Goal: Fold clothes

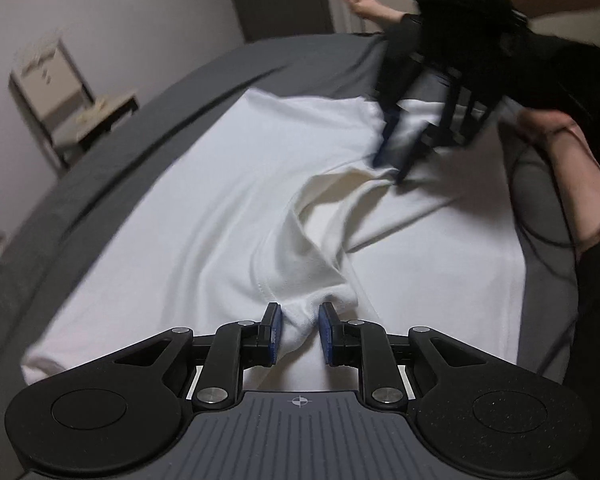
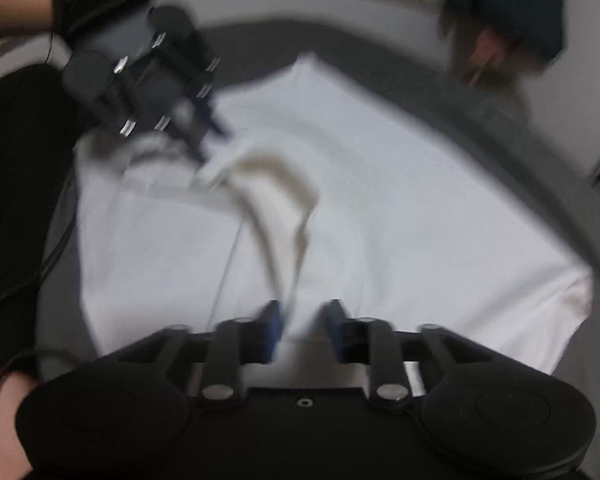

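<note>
Grey bed is holding a white shirt; chair sitting beside it. Both grippers, left and right, are hanging slightly open over bunched fabric. No readable writing.

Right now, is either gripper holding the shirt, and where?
Neither seems to grip. The left gripper straddles a raised fold of the white shirt with jaws apart; the right gripper is open over the ridge's other end, though blurred.

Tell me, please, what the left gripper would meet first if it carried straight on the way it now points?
Most likely the raised fold of the white garment, already bunched between the left gripper jaws; the grey bed cover lies beneath it.
</note>
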Tool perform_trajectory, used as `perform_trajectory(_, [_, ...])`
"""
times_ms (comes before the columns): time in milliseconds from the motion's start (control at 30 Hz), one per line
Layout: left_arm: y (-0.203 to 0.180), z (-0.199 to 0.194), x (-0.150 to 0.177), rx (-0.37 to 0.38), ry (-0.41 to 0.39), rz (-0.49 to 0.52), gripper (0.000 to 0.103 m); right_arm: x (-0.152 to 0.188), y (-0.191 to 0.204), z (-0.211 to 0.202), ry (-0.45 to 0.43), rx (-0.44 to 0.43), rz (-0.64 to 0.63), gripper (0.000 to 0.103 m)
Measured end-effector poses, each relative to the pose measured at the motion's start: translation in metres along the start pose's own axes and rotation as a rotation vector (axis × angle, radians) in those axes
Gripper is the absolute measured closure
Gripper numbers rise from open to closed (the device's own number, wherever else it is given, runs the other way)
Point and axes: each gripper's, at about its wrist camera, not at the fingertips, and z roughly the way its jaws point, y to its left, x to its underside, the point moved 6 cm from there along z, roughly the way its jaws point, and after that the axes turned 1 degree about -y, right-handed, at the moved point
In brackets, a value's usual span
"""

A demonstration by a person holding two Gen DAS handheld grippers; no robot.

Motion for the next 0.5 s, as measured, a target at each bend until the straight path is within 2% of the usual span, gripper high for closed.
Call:
perform_trajectory(67, [0.003,0.003,0.007,0.026,0.022,-0.036,0.082,0.004,0.001,-0.002,-0.005,0.001,-0.01,0.08])
perform_trajectory(133, [0.008,-0.002,0.014,0.048,0.027,-0.065,0.063,0.006,-0.004,-0.009,0.008,-0.038,0.056,0.075])
perform_trajectory(200, [0.015,-0.012,0.021,0.069,0.043,-0.109,0.06,0.006,-0.013,-0.02,-0.012,-0.056,0.124,0.066])
perform_trajectory(267, [0.026,-0.026,0.026,0.076,0.031,-0.174,0.059,0.005,-0.032,-0.036,-0.068,-0.024,0.206,0.044])
perform_trajectory(300, [0.035,-0.034,0.029,0.063,0.013,-0.219,0.052,0.005,-0.044,-0.043,-0.098,0.006,0.251,0.037])
perform_trajectory(333, [0.048,-0.043,0.031,0.027,-0.014,-0.28,0.03,0.005,-0.063,-0.047,-0.111,0.055,0.31,0.029])
perform_trajectory(367, [0.061,-0.05,0.035,-0.017,-0.044,-0.343,0.018,0.005,-0.081,-0.052,-0.123,0.103,0.369,0.029])
perform_trajectory(400, [0.078,-0.059,0.039,-0.074,-0.084,-0.425,0.0,0.005,-0.1,-0.056,-0.135,0.151,0.427,0.029])
perform_trajectory(500, [0.125,-0.073,0.052,-0.192,-0.173,-0.638,0.0,0.005,-0.15,-0.057,-0.134,0.282,0.54,0.029])
